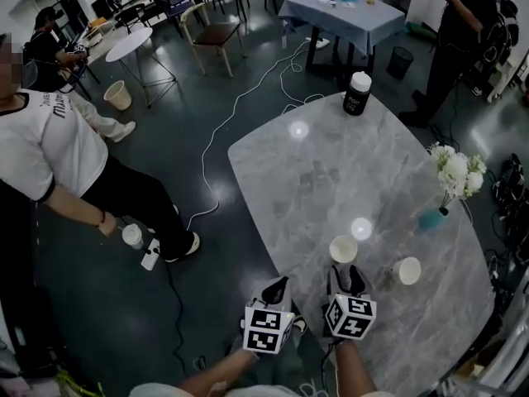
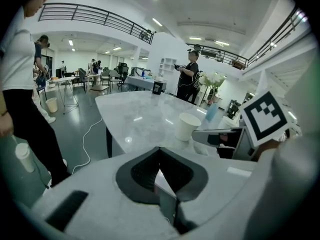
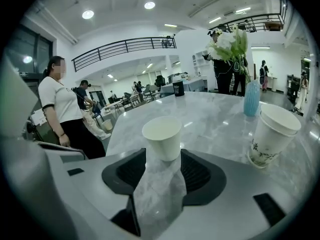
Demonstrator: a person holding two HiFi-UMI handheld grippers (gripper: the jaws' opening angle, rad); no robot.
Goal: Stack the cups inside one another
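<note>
1. You held the right gripper (image 1: 345, 273) over the table's (image 1: 331, 164) near edge. Its jaws stood apart and gripped nothing.
2. The plain white cup (image 3: 162, 136) stood upright on the table at the mouth of those jaws. In the right gripper view its base showed between the two tips, with neither pad pressing on it. In the head view it sat just beyond the tips, close to the near edge.
3. The second cup (image 3: 272, 134), white with a faint printed pattern, stood upright to the right of the plain cup. It was near the plain cup but did not touch it, lay outside the right gripper's jaws, and was also close to the near edge.
4. You held the left gripper (image 1: 277, 286) just beside the right one, at the table's near edge toward its left side. Its jaws met at the tips with nothing between them.
5. From the left gripper view, the plain cup stood ahead and to the right of the closed jaws, well apart from them, with the right gripper's side showing beside it.
6. A blue vase (image 1: 432, 217) with white flowers (image 1: 456, 172) stood near the right edge, beyond the printed cup.
7. A black canister (image 1: 357, 93) with a white lid stood at the far edge.
8. A person (image 1: 50, 147) in a white shirt stood on the floor, off the left edge.
</note>
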